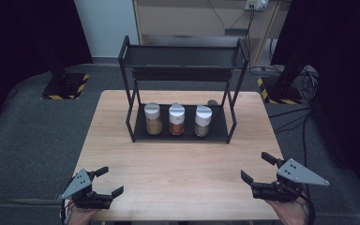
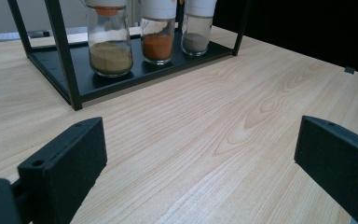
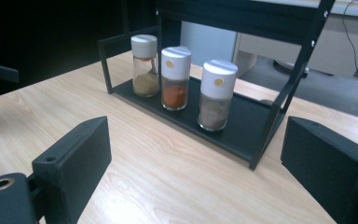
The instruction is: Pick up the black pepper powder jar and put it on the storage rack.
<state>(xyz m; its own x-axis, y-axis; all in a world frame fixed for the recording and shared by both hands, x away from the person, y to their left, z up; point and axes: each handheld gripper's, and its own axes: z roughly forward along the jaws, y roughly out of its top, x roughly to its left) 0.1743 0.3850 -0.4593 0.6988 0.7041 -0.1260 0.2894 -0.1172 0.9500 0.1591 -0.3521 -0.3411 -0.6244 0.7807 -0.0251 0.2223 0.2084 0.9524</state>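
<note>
High view, near to far: left gripper point(image 1: 108, 182) and right gripper point(image 1: 258, 168) hover at the near edge of the table point(image 1: 178, 164), jaws apart and empty. Beyond, three spice jars point(image 1: 176, 119) stand in a row on the lower shelf of the black rack point(image 1: 183, 89). Approach stage, seemingly; next, a gripper must advance and straddle a jar.
</note>
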